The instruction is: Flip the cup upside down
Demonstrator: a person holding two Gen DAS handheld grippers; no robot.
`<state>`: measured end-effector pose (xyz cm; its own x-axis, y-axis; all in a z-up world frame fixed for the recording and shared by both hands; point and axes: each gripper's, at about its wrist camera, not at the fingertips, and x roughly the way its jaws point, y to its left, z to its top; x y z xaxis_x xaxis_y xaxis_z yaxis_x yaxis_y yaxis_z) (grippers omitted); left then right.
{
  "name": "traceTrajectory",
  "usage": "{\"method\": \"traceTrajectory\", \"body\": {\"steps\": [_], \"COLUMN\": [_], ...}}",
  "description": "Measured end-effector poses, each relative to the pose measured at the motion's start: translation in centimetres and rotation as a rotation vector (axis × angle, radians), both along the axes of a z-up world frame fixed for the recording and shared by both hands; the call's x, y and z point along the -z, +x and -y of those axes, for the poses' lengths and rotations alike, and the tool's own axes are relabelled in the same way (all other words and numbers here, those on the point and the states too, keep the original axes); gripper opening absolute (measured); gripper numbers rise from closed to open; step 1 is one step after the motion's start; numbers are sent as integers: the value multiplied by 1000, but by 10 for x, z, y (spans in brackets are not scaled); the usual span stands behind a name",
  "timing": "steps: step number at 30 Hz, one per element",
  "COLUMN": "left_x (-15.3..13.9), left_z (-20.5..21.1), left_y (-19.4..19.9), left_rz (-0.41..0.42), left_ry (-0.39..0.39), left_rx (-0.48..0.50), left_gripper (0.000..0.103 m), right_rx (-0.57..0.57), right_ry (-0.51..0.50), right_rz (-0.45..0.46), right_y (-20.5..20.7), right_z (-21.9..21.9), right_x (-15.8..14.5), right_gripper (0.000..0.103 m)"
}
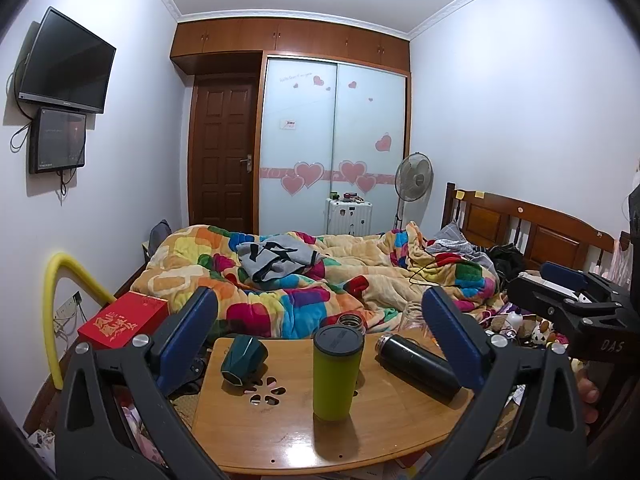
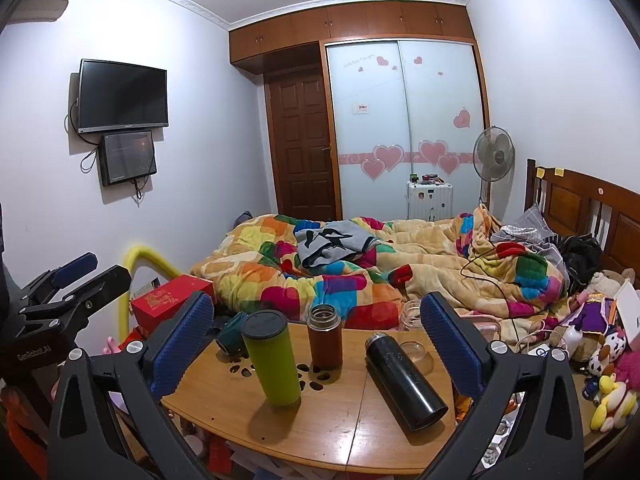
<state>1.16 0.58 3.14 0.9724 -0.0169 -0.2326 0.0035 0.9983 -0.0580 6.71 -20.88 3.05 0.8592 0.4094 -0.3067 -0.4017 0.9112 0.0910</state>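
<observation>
Looks like the very start, with nothing picked up yet. Holding nothing in the left gripper point(image 1: 320, 320), its blue fingers spread wide apart. Same for the right gripper point(image 2: 316, 312): spread wide and empty.

Probably meant to turn over the tall lime-green plastic cup with the dark lid point(image 1: 338, 372). Standing straight up in the middle of the left view, on the round wooden table point(image 1: 380, 432). Sitting low and left of middle in the right view.

To do it well:
- Come in low and level, with one finger on each side of the cup.
- Grab around the middle, not up by the lid, so as not to tip it.
- Squeeze gently but firmly; looks smooth, so might slip.
- Lift up clear of the table before turning.
- Turn slowly all the way over, then set down flat on the lid.
- Keep away from the black metal flask lying on its side point(image 1: 416, 364) at the right.
- Watch out too for the dark teal bumpy cup lying on its side point(image 1: 244, 358) at the left.
- Mind the brown bottle point(image 2: 325, 338) standing just behind.
</observation>
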Motion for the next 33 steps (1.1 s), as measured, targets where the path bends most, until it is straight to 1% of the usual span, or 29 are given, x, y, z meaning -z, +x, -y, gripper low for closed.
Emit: {"method": "traceTrajectory", "body": {"steps": [20, 23, 33], "left_x": [1, 2, 2], "left_z": [1, 1, -1], "left_y": [2, 4, 7], "left_rz": [-2, -16, -28], "left_ry": [0, -8, -17], "left_rx": [15, 28, 25], "left_gripper": [103, 103, 103], "right_rx": [0, 0, -7], "right_ry": [1, 3, 0], "right_rz": [1, 2, -2], "right_y": [0, 0, 2], "right_z": [0, 0, -4], "right_x": [0, 0, -1], "right_gripper": [103, 103, 103]}}
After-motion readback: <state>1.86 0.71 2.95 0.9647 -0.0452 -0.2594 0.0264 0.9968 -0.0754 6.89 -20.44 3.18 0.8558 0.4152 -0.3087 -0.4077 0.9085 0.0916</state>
